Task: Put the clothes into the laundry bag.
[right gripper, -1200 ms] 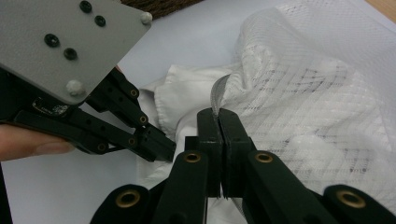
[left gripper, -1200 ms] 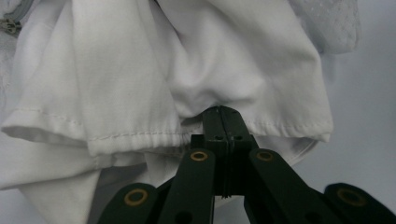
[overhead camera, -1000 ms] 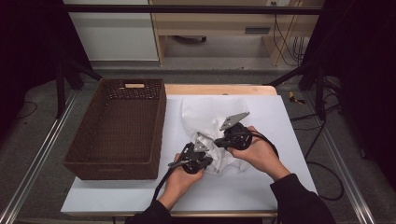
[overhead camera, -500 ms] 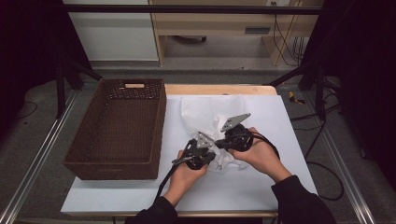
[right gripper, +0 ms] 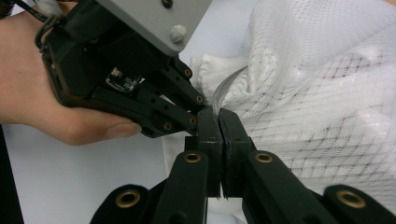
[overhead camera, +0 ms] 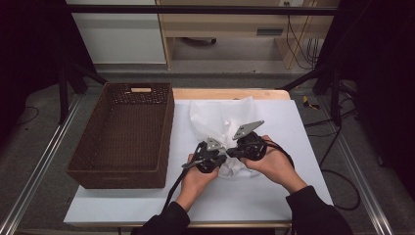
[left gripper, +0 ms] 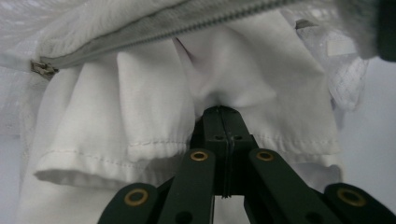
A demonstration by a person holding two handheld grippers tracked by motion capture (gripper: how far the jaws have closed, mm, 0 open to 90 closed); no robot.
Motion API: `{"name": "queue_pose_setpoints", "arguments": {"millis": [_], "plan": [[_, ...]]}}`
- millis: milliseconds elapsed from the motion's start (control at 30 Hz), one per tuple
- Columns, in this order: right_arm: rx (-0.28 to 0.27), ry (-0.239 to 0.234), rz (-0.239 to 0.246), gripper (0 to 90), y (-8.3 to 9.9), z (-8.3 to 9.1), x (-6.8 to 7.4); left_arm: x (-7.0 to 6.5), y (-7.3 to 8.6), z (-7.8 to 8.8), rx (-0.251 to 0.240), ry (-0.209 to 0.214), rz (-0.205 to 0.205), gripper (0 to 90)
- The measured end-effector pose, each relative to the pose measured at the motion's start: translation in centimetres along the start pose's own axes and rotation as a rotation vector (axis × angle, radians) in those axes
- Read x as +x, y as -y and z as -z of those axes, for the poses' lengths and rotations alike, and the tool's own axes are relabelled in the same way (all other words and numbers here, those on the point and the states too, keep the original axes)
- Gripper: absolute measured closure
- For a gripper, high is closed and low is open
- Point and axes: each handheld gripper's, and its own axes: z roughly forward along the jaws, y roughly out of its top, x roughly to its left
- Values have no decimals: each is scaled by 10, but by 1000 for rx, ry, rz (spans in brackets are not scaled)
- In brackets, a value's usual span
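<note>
Left gripper [overhead camera: 222, 157]: jaws pressed together on a fold of the white garment [left gripper: 140, 116], seen in its own view just below the zipper [left gripper: 163, 23]; in the high view it sits at the near edge of the fabric heap, held in the person's left hand [overhead camera: 195, 174].
Right gripper [right gripper: 219, 123]: jaws closed, pinching the edge of the mesh laundry bag [right gripper: 317, 107] right beside the left gripper's tips; the two nearly touch.
White garment: bunched, partly inside the mesh bag, its hemmed edge hanging out toward the left gripper.
Mesh laundry bag [overhead camera: 220, 120]: lies crumpled at the middle of the table [overhead camera: 303, 127], its zipper open along the mouth.
Wicker basket [overhead camera: 122, 132]: dark brown, on the table's left side, just beside the bag, apart from both grippers.
Right hand [overhead camera: 274, 164]: wrapped around the right gripper, at the bag's near right.
</note>
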Motion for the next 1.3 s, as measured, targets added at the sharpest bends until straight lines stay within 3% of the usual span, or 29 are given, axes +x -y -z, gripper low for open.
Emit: {"name": "queue_pose_setpoints", "arguments": {"millis": [367,967,1300], "plan": [[-5,-8,2,892,1,0,4,6,-3,-3,-14,-3,18,900],[-10,-17,1,892,2,2,10,9,-3,3,-22,-19,13,900],[-19,-27,12,892,2,6,20,9,-3,7,-22,-19,9,900]]}}
